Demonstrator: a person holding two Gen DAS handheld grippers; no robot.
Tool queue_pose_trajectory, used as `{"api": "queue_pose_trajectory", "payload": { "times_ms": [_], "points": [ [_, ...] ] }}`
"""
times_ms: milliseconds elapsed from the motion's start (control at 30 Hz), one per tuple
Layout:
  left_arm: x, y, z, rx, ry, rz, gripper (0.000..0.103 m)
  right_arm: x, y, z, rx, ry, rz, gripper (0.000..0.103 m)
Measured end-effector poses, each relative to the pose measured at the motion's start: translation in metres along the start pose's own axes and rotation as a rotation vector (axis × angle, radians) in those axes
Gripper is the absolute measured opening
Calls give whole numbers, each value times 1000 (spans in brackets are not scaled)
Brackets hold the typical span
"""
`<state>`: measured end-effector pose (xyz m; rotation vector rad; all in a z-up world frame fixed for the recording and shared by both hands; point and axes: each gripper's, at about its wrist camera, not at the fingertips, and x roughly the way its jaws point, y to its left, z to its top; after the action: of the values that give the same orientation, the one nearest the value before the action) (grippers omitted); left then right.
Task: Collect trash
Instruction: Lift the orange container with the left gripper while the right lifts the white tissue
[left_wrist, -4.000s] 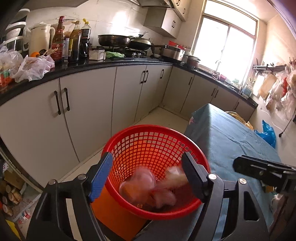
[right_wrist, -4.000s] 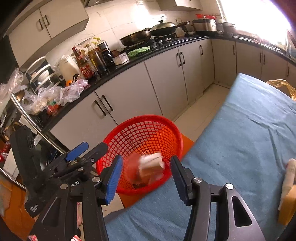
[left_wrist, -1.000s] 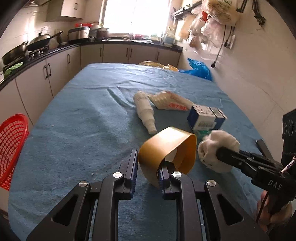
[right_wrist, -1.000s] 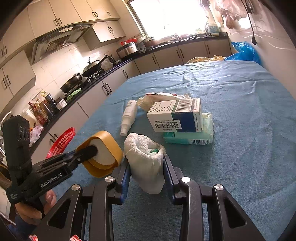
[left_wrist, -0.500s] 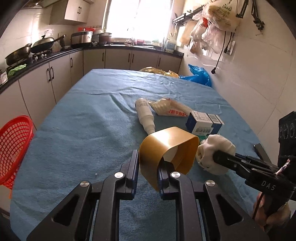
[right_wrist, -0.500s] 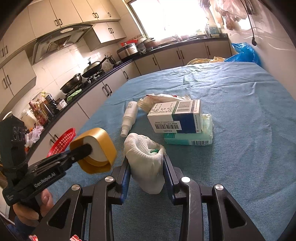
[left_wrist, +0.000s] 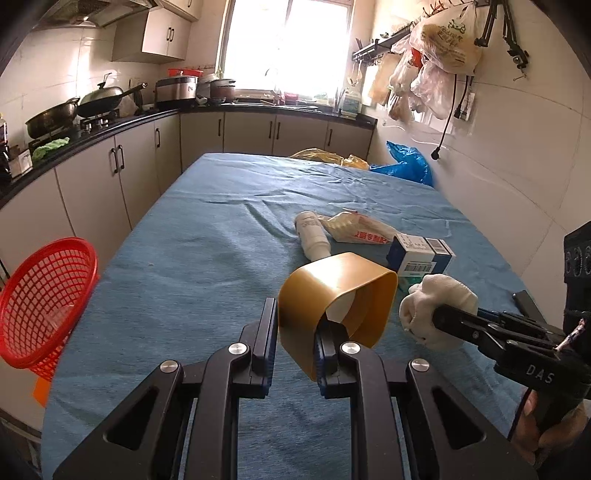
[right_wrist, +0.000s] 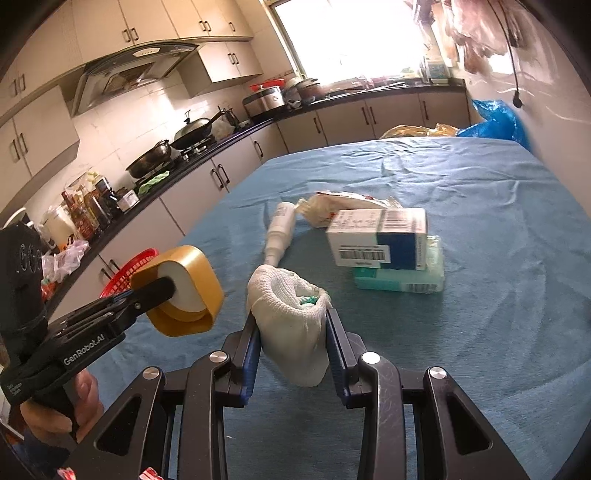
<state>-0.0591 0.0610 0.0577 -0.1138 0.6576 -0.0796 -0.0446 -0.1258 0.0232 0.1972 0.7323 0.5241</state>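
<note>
My left gripper (left_wrist: 295, 334) is shut on one wall of a flattened yellow-brown tape ring (left_wrist: 332, 295), held a little above the blue-covered table (left_wrist: 184, 277). To its right, my right gripper (right_wrist: 291, 332) is shut on a white cloth wad (right_wrist: 288, 314) with something green tucked inside. Beyond them lie a white bottle (left_wrist: 312, 236), a crumpled wrapper (left_wrist: 354, 225) and a blue-and-white box (right_wrist: 376, 240) resting on a green pack (right_wrist: 399, 282). A red mesh basket (left_wrist: 44, 295) stands off the table's left edge, lower than the tabletop.
Grey kitchen cabinets (left_wrist: 92, 184) under a dark counter run along the left and far side. A yellow bag (left_wrist: 325, 157) and a blue bag (left_wrist: 406, 166) sit past the table's far end. The tiled wall (left_wrist: 517, 166) borders the table's right side.
My left gripper has risen and drifted toward the basket side with the tape ring in it. The right gripper has kept still with the cloth wad.
</note>
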Motion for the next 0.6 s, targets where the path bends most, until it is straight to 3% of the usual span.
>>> {"api": "queue_pose_trajectory", "payload": {
  "times_ms": [600],
  "points": [
    [-1, 9, -6, -18, 1, 38, 17, 4, 11, -2, -18, 21, 12, 36]
  ]
}}
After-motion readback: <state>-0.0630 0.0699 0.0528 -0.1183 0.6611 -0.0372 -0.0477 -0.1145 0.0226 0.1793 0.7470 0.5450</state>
